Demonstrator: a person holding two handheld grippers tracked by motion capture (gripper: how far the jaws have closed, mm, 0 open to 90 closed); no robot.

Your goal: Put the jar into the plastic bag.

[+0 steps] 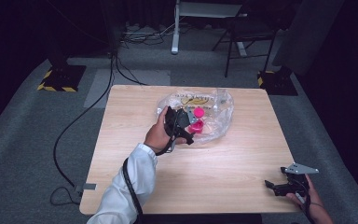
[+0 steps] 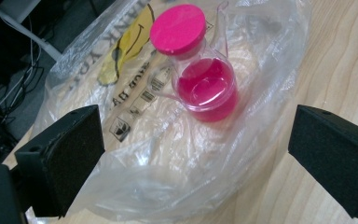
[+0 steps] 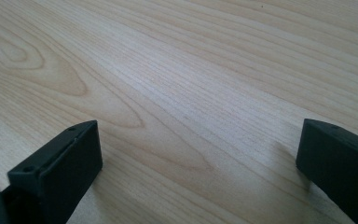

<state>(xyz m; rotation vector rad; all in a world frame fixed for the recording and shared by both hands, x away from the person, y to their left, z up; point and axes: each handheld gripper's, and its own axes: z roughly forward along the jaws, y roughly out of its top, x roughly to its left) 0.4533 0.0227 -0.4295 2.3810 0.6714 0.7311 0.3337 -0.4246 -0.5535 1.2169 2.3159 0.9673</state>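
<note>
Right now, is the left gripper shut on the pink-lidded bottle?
No, the left gripper is open, with the bottle lying beyond it inside the plastic bag.

A light wooden table [image 1: 223, 172] with visible grain stands on grey carpeted floor [image 1: 23, 140]. On its far half lies a crumpled clear plastic bag [image 1: 216, 119] printed with yellow and black markings. Inside the bag, a small clear jug [image 2: 207, 88] of pink liquid with a pink lid [image 2: 178, 29] rests on the tabletop.
</note>
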